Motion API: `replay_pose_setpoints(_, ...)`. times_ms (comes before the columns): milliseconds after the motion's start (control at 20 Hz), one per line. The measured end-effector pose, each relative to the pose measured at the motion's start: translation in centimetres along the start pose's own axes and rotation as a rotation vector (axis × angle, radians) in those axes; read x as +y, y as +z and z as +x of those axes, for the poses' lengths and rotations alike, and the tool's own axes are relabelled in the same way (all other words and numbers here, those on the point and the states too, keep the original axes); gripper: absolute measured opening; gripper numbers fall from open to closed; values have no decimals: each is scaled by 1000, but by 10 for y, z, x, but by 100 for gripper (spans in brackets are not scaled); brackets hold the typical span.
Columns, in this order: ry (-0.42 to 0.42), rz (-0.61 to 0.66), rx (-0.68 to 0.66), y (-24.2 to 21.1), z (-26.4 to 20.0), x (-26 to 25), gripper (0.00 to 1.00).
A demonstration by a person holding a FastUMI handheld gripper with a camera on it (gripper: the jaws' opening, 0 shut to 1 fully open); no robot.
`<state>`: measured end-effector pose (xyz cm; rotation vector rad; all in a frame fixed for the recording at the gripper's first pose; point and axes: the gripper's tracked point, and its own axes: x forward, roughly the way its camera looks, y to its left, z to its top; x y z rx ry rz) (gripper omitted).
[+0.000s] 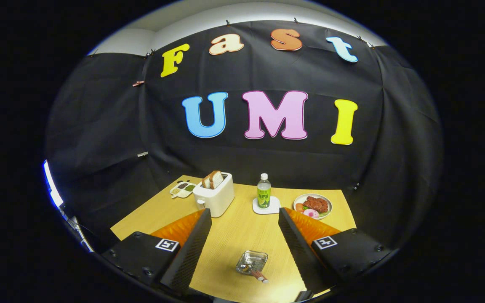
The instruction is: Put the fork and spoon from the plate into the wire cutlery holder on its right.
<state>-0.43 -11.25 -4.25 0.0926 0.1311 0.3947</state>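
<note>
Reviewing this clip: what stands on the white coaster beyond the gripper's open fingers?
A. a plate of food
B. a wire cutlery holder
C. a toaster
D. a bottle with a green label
D: the bottle stands upright on the white coaster, beyond the open gripper, with the toaster apart on the table.

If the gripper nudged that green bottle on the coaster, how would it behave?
The bottle is tall, narrow and upright, so a high push would likely tip it. Its coaster might slide on the smooth table. It looks like plastic, so probably not fragile. The gripper is open, well short of it.
</note>
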Motion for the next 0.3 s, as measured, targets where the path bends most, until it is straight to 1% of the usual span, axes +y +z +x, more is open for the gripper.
replay_pose_setpoints(300, 19, -2, -8, -2, -3, -4, 100)
